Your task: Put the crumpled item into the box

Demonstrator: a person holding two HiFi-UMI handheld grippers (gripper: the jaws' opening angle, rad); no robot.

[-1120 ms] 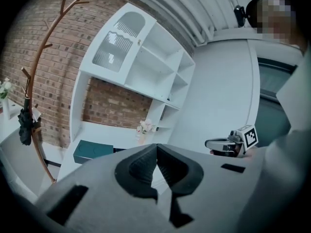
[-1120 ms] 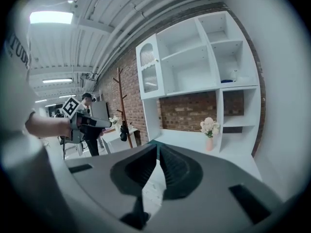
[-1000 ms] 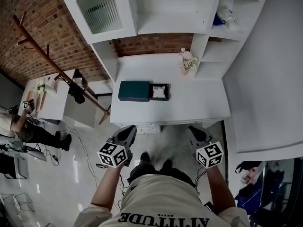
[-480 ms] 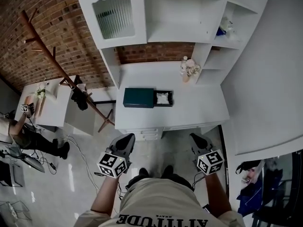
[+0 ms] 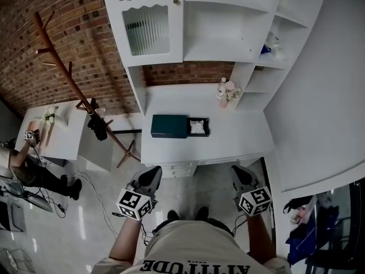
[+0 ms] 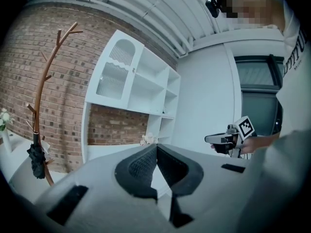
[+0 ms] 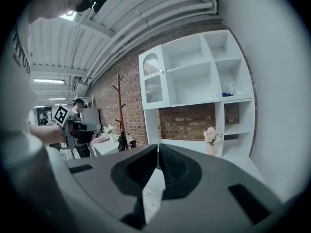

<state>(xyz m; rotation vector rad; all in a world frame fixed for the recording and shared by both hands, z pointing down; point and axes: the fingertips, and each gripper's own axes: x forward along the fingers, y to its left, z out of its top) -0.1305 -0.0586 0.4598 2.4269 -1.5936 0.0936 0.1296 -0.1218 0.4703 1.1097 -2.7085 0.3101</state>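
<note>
Already the crumpled item (image 5: pixel 197 127) lies in the open tray at the right end of the dark box (image 5: pixel 169 126) on the white desk (image 5: pixel 239 136). Since a second ago the person has backed away, so the desk looks smaller. The left gripper (image 5: pixel 151 172) and right gripper (image 5: pixel 239 172) hang short of it, jaws pressed together, empty. A flower vase (image 5: pixel 227 91) stands below white shelves (image 5: pixel 228 21) on a brick wall (image 5: pixel 68 44), with a coat stand (image 5: pixel 85 93) to the left.

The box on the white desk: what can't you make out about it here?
- Head view: the box is too small; the white thing in its open end can't be identified.
- Both gripper views: box not seen; the left gripper and right gripper fill the foreground.
</note>
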